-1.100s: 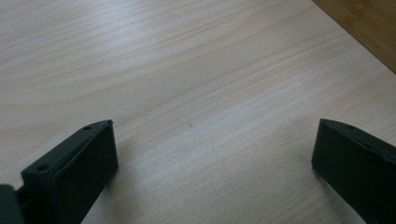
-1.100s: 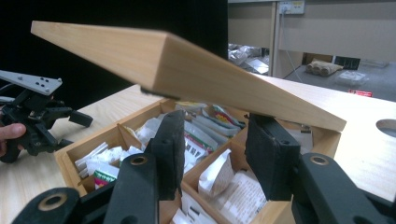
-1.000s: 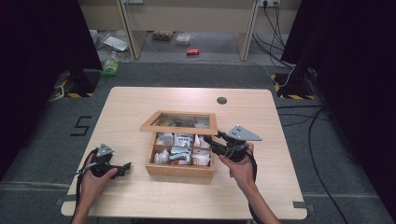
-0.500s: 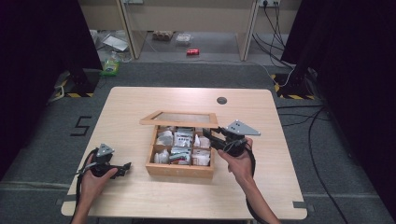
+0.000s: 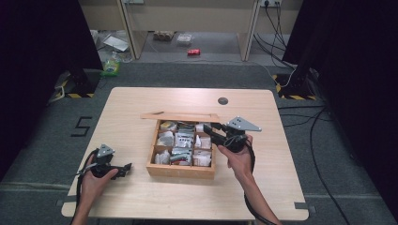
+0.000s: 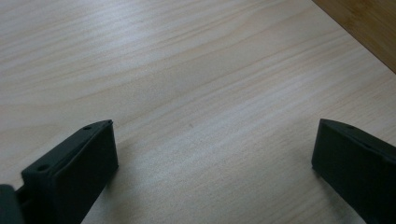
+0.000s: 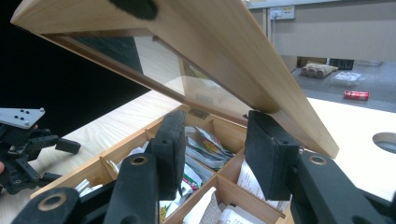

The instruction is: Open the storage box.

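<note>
A wooden box (image 5: 180, 169) with several compartments of paper packets (image 5: 180, 140) stands mid-table. Its glass-paned lid (image 5: 180, 116) is hinged at the far side and shows edge-on in the high view. My right gripper (image 5: 209, 130) reaches over the box's right back corner. In the right gripper view the lid (image 7: 224, 42) slants overhead and its wooden frame rests on the tip of one finger (image 7: 271, 154). The right gripper (image 7: 212, 135) is open, with nothing between its jaws. My left gripper (image 5: 126, 168) lies on the table left of the box, open (image 6: 215, 144) over bare wood.
The light wooden table (image 5: 141, 98) has a round cable hole (image 5: 223, 101) behind the box. The box's side (image 6: 369, 28) crosses the top right corner of the left gripper view. A red can (image 5: 193, 52) and other litter lie on the floor beyond the table.
The lid has swung on its hinge, from showing its glass face to edge-on in the high view. My right gripper has moved slightly away and left under it. The left gripper has kept still.
</note>
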### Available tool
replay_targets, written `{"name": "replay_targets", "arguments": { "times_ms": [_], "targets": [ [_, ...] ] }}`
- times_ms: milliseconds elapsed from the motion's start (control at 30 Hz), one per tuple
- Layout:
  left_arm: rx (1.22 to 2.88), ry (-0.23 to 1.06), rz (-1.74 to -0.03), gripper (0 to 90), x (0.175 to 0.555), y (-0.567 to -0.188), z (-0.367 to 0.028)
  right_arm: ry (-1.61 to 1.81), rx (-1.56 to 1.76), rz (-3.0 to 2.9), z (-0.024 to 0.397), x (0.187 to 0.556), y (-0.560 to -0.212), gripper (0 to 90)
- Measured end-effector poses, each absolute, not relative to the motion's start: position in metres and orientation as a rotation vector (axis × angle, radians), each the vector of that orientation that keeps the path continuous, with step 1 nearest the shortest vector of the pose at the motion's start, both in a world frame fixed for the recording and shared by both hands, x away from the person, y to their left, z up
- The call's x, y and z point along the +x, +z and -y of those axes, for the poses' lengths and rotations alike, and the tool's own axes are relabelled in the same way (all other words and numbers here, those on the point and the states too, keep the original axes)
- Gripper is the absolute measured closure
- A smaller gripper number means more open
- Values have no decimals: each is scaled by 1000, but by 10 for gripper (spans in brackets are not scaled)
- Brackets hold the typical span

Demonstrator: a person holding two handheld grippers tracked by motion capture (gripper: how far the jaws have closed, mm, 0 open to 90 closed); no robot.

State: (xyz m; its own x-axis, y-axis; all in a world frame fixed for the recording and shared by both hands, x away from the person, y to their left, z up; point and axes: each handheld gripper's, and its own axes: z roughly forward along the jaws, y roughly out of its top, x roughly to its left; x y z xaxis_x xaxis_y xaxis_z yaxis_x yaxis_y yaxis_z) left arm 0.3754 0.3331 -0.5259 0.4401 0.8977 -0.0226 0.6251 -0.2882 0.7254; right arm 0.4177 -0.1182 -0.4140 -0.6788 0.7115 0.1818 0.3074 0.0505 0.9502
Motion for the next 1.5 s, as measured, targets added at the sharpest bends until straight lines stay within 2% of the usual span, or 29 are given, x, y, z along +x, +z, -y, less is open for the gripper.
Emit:
{"name": "replay_targets", "arguments": {
  "times_ms": [1500],
  "targets": [
    [2021,518,-1275,0,376,-526,-333,1619,1045,-1963,112,457,-401,582]
  ]
}}
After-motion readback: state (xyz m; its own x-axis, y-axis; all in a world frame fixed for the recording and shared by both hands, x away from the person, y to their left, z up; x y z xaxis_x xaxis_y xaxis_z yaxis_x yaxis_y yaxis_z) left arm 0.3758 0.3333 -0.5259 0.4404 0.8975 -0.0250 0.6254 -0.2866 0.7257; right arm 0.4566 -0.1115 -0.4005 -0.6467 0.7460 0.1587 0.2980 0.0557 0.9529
